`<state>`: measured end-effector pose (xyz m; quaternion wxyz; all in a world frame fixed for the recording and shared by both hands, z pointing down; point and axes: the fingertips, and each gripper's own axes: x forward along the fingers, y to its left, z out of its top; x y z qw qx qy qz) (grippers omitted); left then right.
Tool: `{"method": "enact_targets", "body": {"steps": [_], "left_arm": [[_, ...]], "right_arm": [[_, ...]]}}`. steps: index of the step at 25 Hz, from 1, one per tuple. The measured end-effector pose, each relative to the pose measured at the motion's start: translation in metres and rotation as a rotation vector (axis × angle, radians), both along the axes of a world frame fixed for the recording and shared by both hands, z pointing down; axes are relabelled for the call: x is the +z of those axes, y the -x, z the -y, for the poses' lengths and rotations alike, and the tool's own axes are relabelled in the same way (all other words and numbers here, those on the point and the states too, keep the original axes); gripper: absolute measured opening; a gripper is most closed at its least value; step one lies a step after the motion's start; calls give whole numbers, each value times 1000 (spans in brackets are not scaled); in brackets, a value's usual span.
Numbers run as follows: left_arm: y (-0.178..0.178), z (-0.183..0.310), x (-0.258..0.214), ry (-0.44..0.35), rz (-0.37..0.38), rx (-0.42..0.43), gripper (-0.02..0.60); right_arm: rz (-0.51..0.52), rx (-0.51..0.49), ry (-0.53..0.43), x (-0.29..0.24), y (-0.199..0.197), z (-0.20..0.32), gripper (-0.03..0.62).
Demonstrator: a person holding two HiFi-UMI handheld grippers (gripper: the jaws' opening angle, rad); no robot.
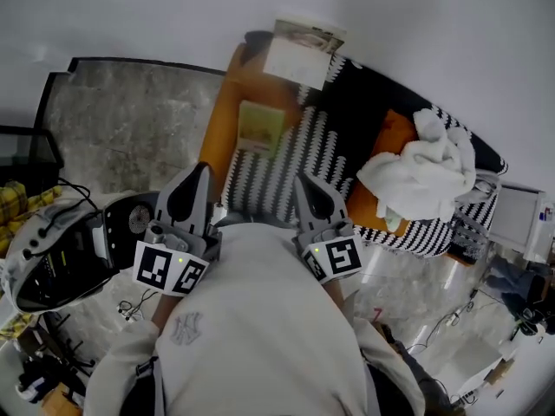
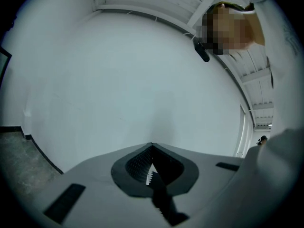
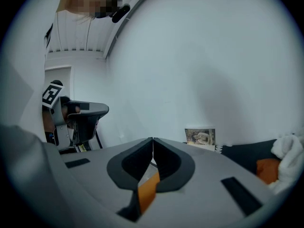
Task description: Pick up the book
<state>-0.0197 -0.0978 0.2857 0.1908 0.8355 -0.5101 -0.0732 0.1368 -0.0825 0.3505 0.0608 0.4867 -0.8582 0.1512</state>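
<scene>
Grippers: two, both clenched, nothing between jaws. left gripper (image 1: 192, 185) aims at bare wall; right gripper (image 1: 308, 193) tips slightly down toward orange couch (image 1: 227, 120). Both held by chest, lower middle of frame, well short of target. Reads as pre-reach carry; jaws must part first.

Books: two. green-covered book (image 1: 260, 128) flat on couch, upper middle, just beside striped blanket (image 1: 286, 163), likely target since nearer. picture book (image 1: 303, 48) propped against wall, top centre.

white towel (image 1: 425, 167): one, heaped at right.

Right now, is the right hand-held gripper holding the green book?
No, the right hand-held gripper is shut and empty; the green book lies on the sofa.
</scene>
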Motion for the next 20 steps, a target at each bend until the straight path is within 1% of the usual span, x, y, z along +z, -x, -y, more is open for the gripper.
{"method": "enact_targets", "body": {"steps": [3, 6, 9, 12, 16, 20], "left_arm": [[-3, 9, 7, 26, 20, -36, 9], [-9, 15, 12, 49, 33, -59, 9], [-14, 17, 11, 55, 57, -65, 9], [-16, 18, 13, 57, 83, -67, 9], [-2, 21, 13, 67, 117, -93, 9], [14, 25, 14, 42, 159, -74, 9]], "right_arm": [[4, -32, 24, 8, -5, 11, 20], [20, -41, 49, 12, -12, 20, 20], [10, -69, 90, 23, -21, 23, 20], [4, -66, 118, 34, -32, 30, 20], [6, -48, 131, 37, -37, 37, 20], [0, -25, 124, 40, -33, 43, 20]]}}
